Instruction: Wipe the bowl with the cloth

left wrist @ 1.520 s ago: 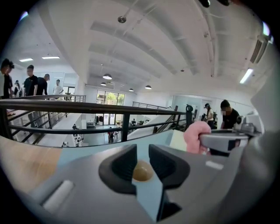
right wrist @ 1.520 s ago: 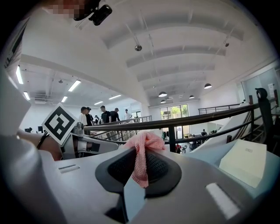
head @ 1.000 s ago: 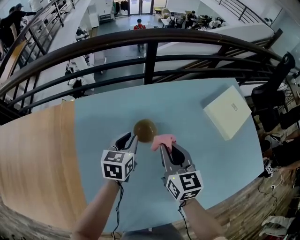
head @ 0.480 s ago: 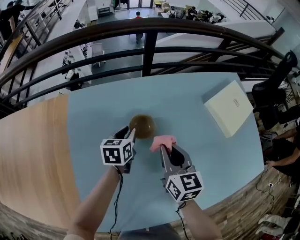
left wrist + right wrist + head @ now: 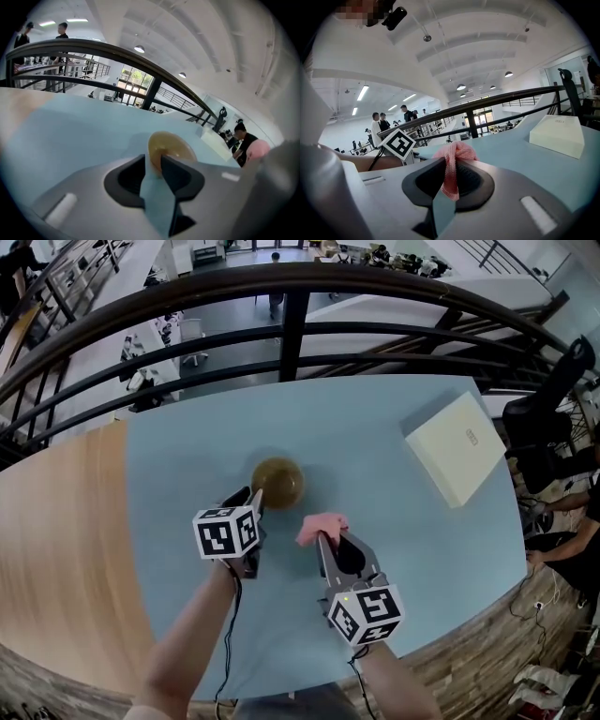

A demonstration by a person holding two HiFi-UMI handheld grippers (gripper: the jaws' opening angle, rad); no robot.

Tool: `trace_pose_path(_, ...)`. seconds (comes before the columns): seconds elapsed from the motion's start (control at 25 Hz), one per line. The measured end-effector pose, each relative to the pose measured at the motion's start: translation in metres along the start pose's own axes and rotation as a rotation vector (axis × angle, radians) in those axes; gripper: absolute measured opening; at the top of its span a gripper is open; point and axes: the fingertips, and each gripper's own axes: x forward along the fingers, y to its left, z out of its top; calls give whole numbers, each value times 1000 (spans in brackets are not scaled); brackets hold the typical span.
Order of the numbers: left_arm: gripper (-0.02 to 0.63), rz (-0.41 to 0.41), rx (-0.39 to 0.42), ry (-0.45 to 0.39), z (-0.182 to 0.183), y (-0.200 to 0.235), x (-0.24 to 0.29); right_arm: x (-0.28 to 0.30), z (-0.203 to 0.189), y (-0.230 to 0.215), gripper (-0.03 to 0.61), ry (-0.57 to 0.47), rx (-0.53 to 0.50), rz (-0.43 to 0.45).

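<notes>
A small brown bowl (image 5: 277, 482) stands upright on the light blue table (image 5: 375, 427). My left gripper (image 5: 251, 498) is at its near left edge. In the left gripper view the bowl (image 5: 171, 147) sits just past the gripper (image 5: 153, 161), its near rim between the tips. The jaws are opening and do not press on it. My right gripper (image 5: 323, 535) is to the right of the bowl and apart from it, shut on a pink cloth (image 5: 322, 524). In the right gripper view the cloth (image 5: 454, 159) bunches above the gripper (image 5: 450, 164) and hangs down between the jaws.
A flat cream box (image 5: 457, 448) lies at the table's far right. A dark metal railing (image 5: 291, 324) runs along the far edge, with a lower floor and people beyond it. Left of the blue top is a wooden surface (image 5: 56, 549).
The bowl, tilted at the left jaws a second ago, now stands level on the table. The left gripper has drawn back a little. The right gripper keeps hold of the cloth.
</notes>
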Motion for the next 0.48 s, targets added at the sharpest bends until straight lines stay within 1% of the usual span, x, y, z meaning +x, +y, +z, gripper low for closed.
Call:
trace_pose_path(0.24,103,-28,-12,17,-5,-6,9,1,-7,-1,51,12,3,7)
trace_pose_path(0.32,81,-33,-11,23,-7,-6,12,2,-10,-1,51,17,3,9)
trace_pose_path(0.4,24,-45,-14,28,-9,-7,11,0,-13,1,51,24,3,10)
trace_pose_path(0.48,15,-69,-18,32,-12,-12,10,-3,-15,2,51,33,1,11)
